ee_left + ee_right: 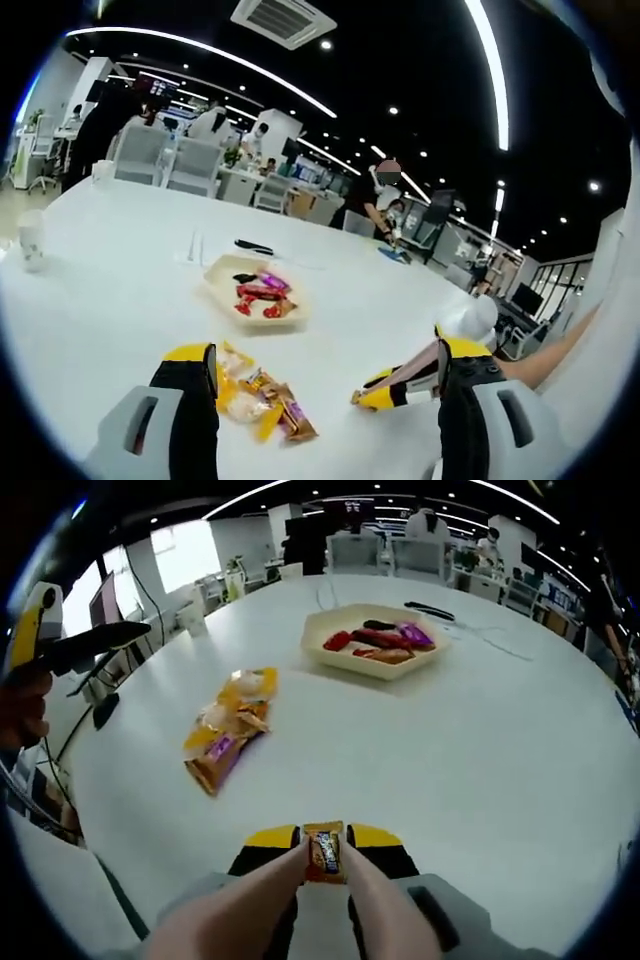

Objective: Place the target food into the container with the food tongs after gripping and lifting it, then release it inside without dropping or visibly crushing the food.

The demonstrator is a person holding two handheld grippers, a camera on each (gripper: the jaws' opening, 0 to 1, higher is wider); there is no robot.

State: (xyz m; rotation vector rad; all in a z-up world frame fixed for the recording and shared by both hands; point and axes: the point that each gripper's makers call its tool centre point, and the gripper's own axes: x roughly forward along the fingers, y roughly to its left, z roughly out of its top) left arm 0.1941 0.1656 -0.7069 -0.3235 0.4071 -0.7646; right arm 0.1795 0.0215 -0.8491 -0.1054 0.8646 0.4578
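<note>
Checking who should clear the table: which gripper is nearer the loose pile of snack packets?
Left. The left gripper has the pile of snack packets between its jaws; the right gripper sits clearly apart from it.

The left gripper view looks from low over the white worktop, forward along its own tool. The loose snacks lie close between its jaws, and the tray sits farther ahead, with the office behind. The right gripper view looks down from higher, along its tool. The tray is far ahead of it and the snacks are ahead to the left. Both views share the worktop, the tray and the snacks.
</note>
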